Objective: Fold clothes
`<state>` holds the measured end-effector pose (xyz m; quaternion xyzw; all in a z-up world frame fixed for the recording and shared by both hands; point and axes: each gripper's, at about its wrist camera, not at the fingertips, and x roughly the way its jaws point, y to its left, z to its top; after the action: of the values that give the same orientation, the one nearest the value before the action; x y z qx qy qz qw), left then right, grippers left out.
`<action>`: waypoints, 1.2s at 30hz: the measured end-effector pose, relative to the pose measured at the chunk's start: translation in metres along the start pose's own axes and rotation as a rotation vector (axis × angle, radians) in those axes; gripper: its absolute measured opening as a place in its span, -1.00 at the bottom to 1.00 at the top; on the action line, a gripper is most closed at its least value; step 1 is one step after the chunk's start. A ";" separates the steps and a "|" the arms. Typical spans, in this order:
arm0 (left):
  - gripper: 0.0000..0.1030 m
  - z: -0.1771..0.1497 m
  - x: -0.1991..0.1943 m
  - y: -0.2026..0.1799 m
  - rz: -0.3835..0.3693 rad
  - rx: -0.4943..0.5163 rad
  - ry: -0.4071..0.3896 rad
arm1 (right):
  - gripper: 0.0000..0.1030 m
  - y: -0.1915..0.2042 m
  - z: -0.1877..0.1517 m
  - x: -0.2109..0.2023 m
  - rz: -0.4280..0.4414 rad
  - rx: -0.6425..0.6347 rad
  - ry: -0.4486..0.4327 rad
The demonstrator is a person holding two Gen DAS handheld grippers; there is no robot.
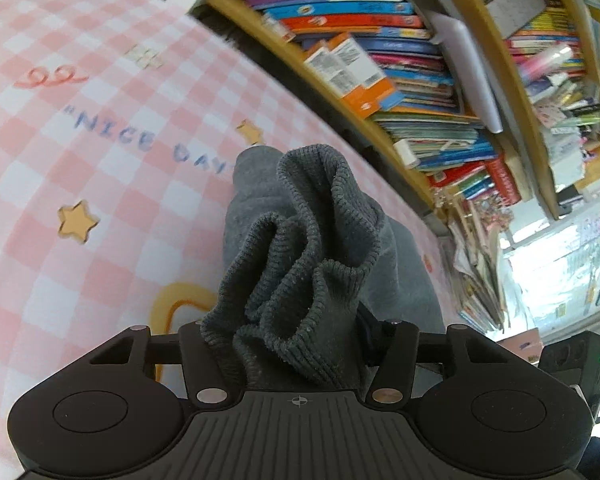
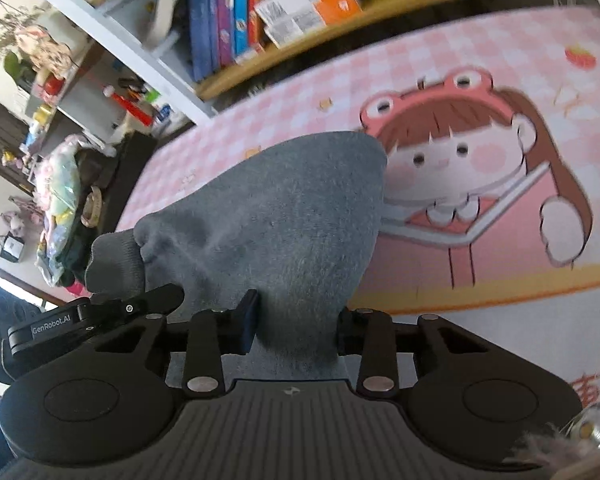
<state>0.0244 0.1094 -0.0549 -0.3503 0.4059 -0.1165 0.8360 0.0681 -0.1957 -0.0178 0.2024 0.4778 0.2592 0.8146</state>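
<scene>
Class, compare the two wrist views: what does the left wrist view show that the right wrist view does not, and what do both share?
Left only: ribbed cuff bunched in the left gripper; "NICE DAY" lettering; yellow star.
Right only: cartoon girl print; toy shelf; right gripper shut on smooth grey fabric.
Both: grey garment, pink checked mat, bookshelf.

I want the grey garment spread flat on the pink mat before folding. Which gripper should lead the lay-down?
Probably the right gripper: it pinches smooth fabric of the grey garment, which hangs flat over the pink mat. The left gripper clamps the bunched ribbed cuff, so it should follow.
</scene>
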 end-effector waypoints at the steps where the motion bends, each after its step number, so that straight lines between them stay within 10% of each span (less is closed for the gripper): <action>1: 0.02 0.003 0.001 -0.002 -0.005 0.008 -0.002 | -0.37 0.000 0.002 -0.003 0.002 -0.005 -0.011; 36: 0.05 0.136 0.125 -0.036 -0.064 0.126 0.004 | -0.37 -0.050 0.149 0.048 -0.068 -0.081 -0.135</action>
<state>0.2109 0.0902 -0.0475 -0.3096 0.3880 -0.1690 0.8515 0.2308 -0.2172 -0.0107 0.1699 0.4175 0.2361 0.8609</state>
